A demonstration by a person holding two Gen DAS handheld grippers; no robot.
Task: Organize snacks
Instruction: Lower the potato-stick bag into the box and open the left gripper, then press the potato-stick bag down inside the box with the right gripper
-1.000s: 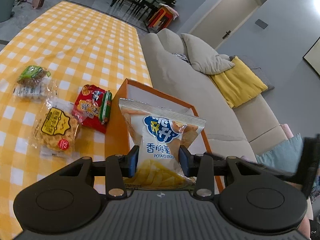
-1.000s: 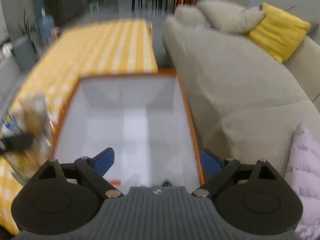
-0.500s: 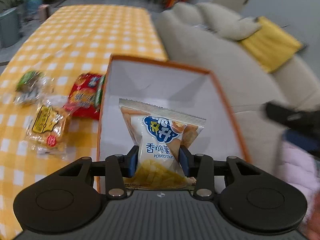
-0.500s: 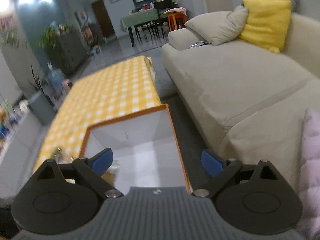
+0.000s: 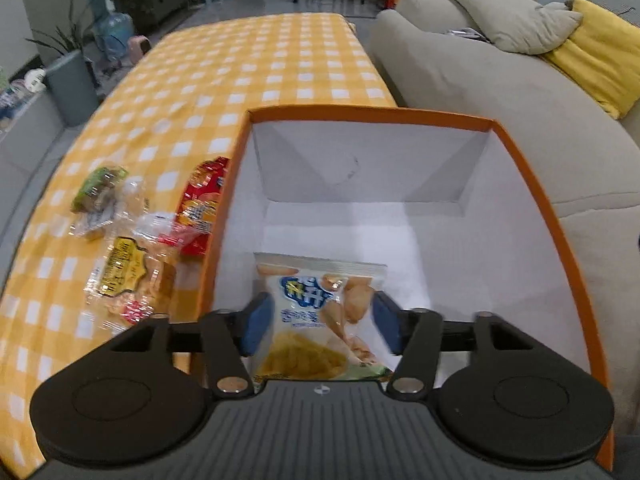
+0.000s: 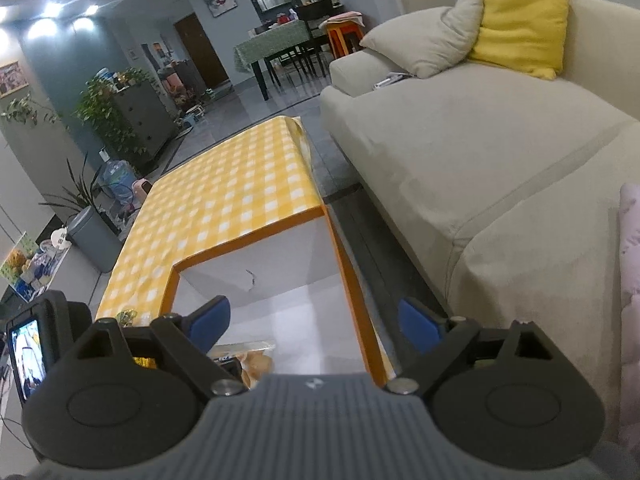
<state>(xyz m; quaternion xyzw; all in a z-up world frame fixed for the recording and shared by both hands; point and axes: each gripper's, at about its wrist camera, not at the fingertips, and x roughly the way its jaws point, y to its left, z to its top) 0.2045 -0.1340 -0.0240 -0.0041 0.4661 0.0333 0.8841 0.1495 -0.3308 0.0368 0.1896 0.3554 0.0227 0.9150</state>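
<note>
An orange box (image 5: 536, 184) with a white inside stands on the yellow checked table; it also shows in the right wrist view (image 6: 348, 280). My left gripper (image 5: 320, 324) is open over the box. The white potato-stick bag (image 5: 316, 320) sits between its spread fingers, inside the box, no longer clamped; its top shows in the right wrist view (image 6: 248, 354). My right gripper (image 6: 316, 320) is open and empty above the box's near right part. Three snack packs lie left of the box: a red one (image 5: 200, 204), a yellow-labelled clear one (image 5: 128, 276) and a green-topped one (image 5: 100, 196).
The yellow checked table (image 5: 240, 68) stretches away behind the box. A beige sofa (image 6: 480, 140) with grey and yellow cushions runs along the right, close to the box. A grey bin (image 5: 72, 88) and plants stand left of the table.
My left gripper moved over the box, lowered and opened, letting go of the potato-stick bag inside it. My right gripper tilted up and drew back slightly, still open.
</note>
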